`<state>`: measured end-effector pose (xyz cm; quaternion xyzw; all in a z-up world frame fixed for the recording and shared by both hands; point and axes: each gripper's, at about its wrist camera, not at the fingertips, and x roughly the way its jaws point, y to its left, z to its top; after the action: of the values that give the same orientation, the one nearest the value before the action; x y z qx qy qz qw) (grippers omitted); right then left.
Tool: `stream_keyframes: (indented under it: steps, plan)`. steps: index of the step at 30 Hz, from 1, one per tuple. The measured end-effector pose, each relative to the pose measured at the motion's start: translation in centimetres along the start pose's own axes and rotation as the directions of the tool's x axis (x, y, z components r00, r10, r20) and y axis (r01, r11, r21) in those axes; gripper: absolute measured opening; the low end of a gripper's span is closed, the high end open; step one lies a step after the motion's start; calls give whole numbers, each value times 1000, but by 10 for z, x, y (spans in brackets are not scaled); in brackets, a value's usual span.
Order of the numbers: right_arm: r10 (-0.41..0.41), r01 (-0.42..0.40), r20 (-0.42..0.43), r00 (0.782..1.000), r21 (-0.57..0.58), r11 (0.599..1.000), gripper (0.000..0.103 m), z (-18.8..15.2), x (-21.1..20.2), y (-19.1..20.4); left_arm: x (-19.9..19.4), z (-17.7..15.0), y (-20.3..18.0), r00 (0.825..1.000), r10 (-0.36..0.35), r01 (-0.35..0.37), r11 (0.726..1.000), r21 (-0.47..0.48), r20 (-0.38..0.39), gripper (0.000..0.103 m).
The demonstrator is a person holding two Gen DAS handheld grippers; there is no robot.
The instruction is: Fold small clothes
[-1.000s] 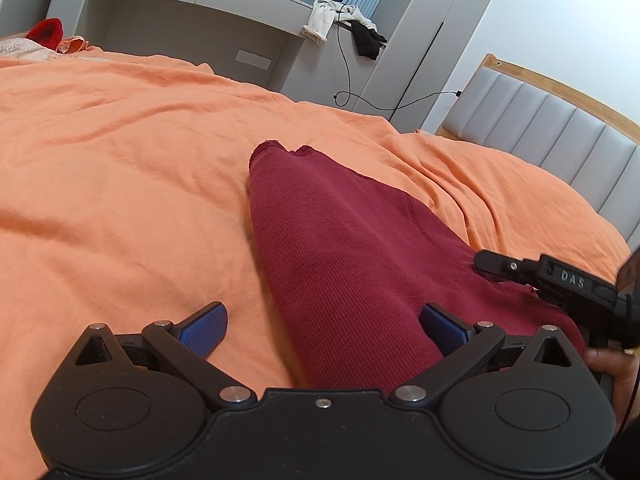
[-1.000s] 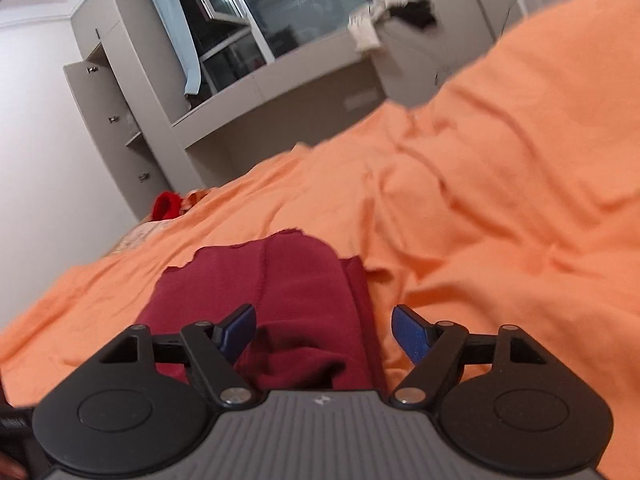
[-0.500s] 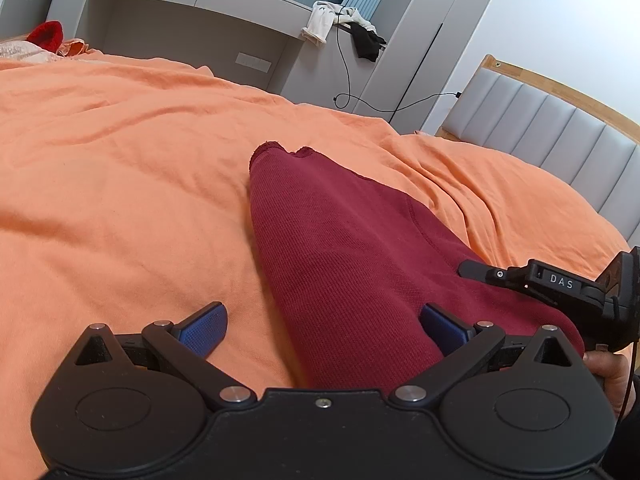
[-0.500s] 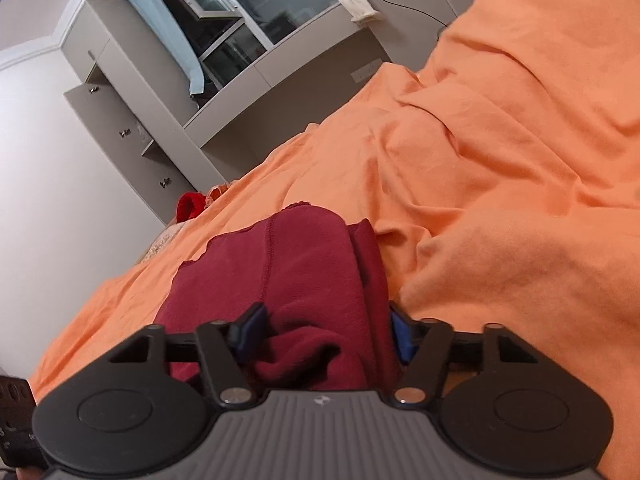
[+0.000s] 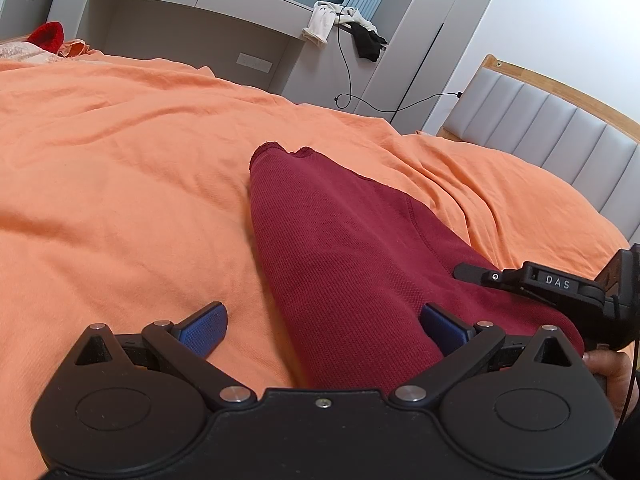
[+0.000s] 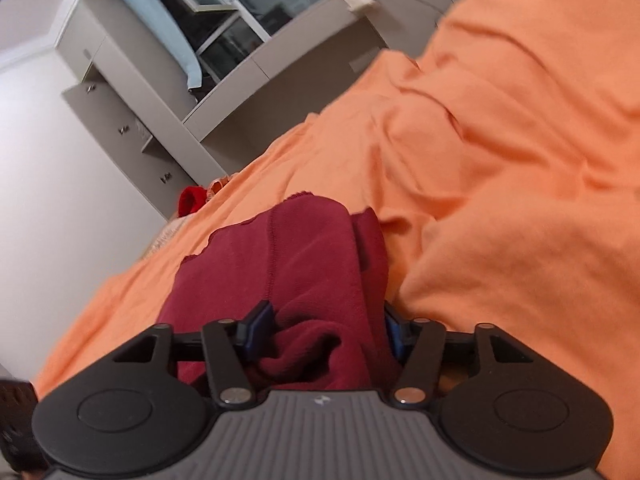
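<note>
A dark maroon knit garment (image 5: 340, 240) lies folded lengthwise on the orange bed sheet (image 5: 120, 160). My left gripper (image 5: 322, 316) stands open wide over its near end. Its left pad is above the sheet and its right pad is beside the cloth. In the left wrist view my right gripper (image 5: 540, 284) reaches in from the right onto the garment's near right corner, with a hand behind it. In the right wrist view the garment (image 6: 280, 248) is bunched between the blue pads of my right gripper (image 6: 324, 320). Both pads touch the cloth while the jaws are opening slightly.
A grey padded headboard (image 5: 560, 132) with a wooden rim stands at the right. Grey built-in shelving with draped clothes (image 5: 328, 24) and a hanging cable (image 5: 348, 96) lies beyond the bed. A red cloth (image 5: 48, 34) sits at the far left edge.
My right gripper has closed in from wide open onto the bunched maroon cloth and rolled, tilting its view. In the left wrist view it slid further onto the garment. The left gripper kept still.
</note>
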<state>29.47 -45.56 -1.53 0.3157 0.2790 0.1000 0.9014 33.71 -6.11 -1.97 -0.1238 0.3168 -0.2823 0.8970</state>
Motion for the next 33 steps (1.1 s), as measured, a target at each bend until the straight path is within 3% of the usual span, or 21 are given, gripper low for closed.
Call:
stream_keyframes:
  steps: [5, 12, 21, 25, 28, 30, 33]
  plan:
    - [0, 0, -15, 1000, 11, 1000, 63, 0, 3, -2, 0, 0, 0, 1000, 1, -1, 1000, -1, -3, 103]
    - [-20, 19, -5, 1000, -46, 999, 48, -2, 1, 10, 2, 3, -1, 1000, 10, -10, 1000, -6, -20, 103]
    - [-26, 26, -5, 1000, -47, 999, 48, -1, 0, 11, 7, 8, -4, 999, 4, -4, 1000, 3, -50, 100]
    - [-38, 38, 0, 999, -62, 997, 48, -3, 1, 16, 8, 10, -6, 998, -22, 23, 1000, 5, -62, 88]
    - [-56, 57, 10, 998, -117, 992, 41, -4, 1, 26, 8, 10, -10, 997, -56, 56, 998, -5, -62, 74]
    - [-75, 78, 20, 997, -173, 982, 33, -5, 0, 36, 7, 8, -14, 998, -50, 51, 999, 19, -48, 70]
    - [-82, 91, 50, 995, -242, 966, 27, -6, -4, 50, 2, 8, -19, 999, -48, 48, 997, 56, -10, 54]
